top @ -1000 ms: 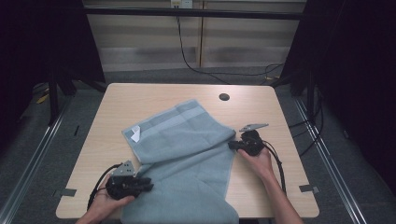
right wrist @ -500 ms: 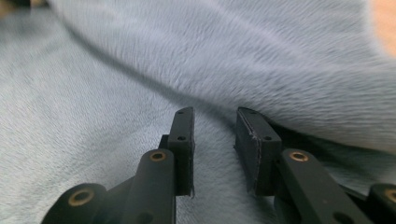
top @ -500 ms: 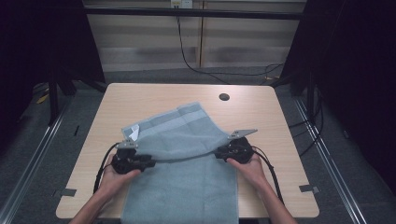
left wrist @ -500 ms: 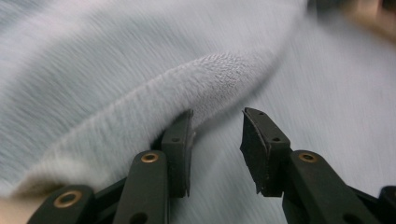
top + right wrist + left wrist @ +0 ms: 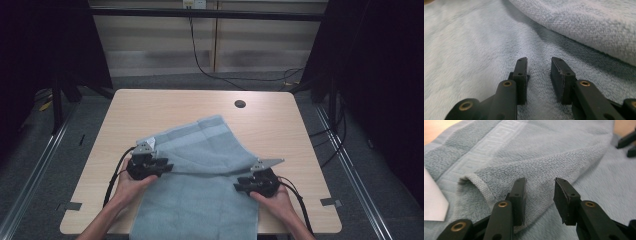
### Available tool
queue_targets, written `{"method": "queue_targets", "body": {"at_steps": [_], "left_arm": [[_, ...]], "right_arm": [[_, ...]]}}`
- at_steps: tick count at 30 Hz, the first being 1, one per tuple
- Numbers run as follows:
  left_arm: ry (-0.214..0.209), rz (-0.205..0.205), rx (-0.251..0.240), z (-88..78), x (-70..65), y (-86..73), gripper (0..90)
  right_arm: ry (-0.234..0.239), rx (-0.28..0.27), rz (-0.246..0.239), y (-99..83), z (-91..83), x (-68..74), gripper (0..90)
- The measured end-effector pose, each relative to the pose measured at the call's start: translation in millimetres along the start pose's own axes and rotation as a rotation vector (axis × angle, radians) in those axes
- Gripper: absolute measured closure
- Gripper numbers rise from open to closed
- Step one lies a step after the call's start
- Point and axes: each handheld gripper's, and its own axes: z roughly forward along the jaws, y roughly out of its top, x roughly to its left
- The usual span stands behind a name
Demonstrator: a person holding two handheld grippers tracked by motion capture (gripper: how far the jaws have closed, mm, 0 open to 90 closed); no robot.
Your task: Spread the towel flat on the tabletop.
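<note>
**Towel folded, both grippers let go**

The towel [image 5: 200, 185] lies centre-bottom of the high view, overhanging the table [image 5: 280, 125] edge. A white tag [image 5: 432, 200] shows no readable writing. Left gripper [image 5: 167, 166] and right gripper [image 5: 237, 187] have just been opening; jaws part-open, gripping nothing. Bare tabletop fills the upper frame.

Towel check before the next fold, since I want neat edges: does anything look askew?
Yes. The pale blue terry towel lies skewed to the wooden table: its folded-over layer runs diagonally, and its near end hangs over the table's front edge.
</note>
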Motion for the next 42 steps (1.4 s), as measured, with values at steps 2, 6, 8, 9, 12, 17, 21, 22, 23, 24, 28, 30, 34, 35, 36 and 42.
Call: {"method": "queue_targets", "body": {"at_steps": [2,6,8,9,12,17,21,22,23,24,28,30,34,35,36,42], "left_arm": [[-0.043,0.040,0.010,-5.2,-14.2,-5.7,61.9],[-0.137,0.057,0.038,-13.7,-34.9,-18.7,61.9],[-0.132,0.084,0.086,-14.6,-42.9,-27.0,61.5],[-0.119,0.098,0.117,-13.6,-46.8,-31.7,61.6],[-0.119,0.096,0.113,-19.8,-55.9,-40.3,61.8],[-0.202,0.044,0.098,-37.6,-59.5,-44.9,63.0],[-0.195,-0.003,-0.050,-61.1,-43.1,-28.2,61.9],[-0.173,-0.017,-0.090,-65.5,-34.4,-21.9,61.9],[-0.148,-0.027,-0.112,-67.3,-25.1,-16.0,61.9],[-0.108,-0.040,-0.114,-66.9,-14.5,-10.9,61.9],[0.041,-0.124,-0.077,-49.1,28.1,-5.8,56.1],[0.065,-0.131,-0.031,-37.7,36.1,-9.0,55.4],[0.076,-0.075,0.039,-24.4,27.5,-18.0,45.3],[0.076,-0.058,0.050,-22.4,24.4,-19.7,45.1],[0.066,-0.048,0.065,-19.6,22.4,-21.3,44.0],[0.131,0.040,0.067,-16.0,12.9,-25.6,53.5]], "right_arm": [[0.017,-0.002,0.000,-12.4,-9.5,11.1,66.7],[0.086,0.017,0.020,-31.7,-24.7,32.7,66.5],[0.107,0.035,0.018,-34.8,-29.1,39.1,65.2],[0.105,0.022,0.008,-34.0,-30.8,40.0,64.5],[0.128,-0.071,0.044,-21.6,-38.0,31.5,63.3],[0.079,-0.146,0.039,10.4,-38.7,8.9,62.2],[0.004,-0.148,0.017,42.2,-22.3,-17.1,57.6],[0.004,-0.148,0.017,42.2,-22.3,-17.1,57.6],[-0.017,-0.133,0.012,46.6,-15.6,-23.9,56.3],[-0.026,-0.118,0.012,50.1,-7.8,-31.4,54.0],[-0.053,-0.094,0.054,56.6,24.1,-57.9,45.1],[-0.061,-0.090,0.056,57.4,27.9,-59.6,44.4],[-0.087,-0.045,0.016,59.4,39.2,-58.6,39.4],[-0.089,-0.036,0.003,58.5,41.2,-57.5,38.5],[-0.089,-0.016,-0.007,56.5,44.3,-55.7,36.9],[-0.163,-0.044,-0.095,46.3,47.4,-42.8,40.1]]}}
